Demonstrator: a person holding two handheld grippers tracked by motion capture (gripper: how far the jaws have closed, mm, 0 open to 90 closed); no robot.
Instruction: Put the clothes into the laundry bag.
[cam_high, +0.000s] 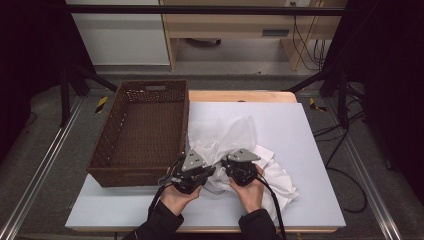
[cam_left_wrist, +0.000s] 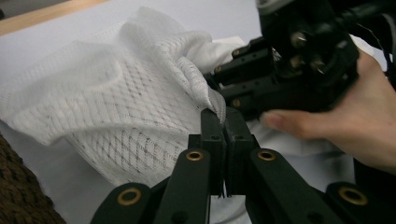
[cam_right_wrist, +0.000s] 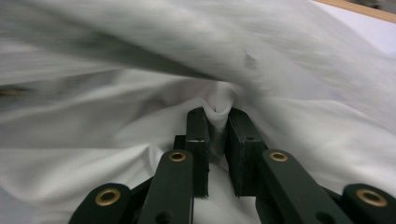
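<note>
Both of our hands come in from the near edge of the pale grey-white tabletop (cam_high: 310, 150), each wrapped round a black two-jaw gripper. Our left gripper (cam_left_wrist: 219, 116) has its jaws clenched tight on an edge of the crumpled white cloth with an open mesh layer (cam_left_wrist: 116, 107); that mesh rises in a soft hump to the left of the jaws in the left gripper view. Our right gripper (cam_right_wrist: 215, 116) pinches a narrow fold of the same cloth's smooth white fabric, its pads pressed in on either side of the fold. From above, we see the two grippers side by side near the table's near-middle, the cloth bunched between and beyond them and trailing off to the right. At far left sits a dark brown woven rectangular basket (cam_high: 107, 145), its right wall just beside the cloth.
</note>
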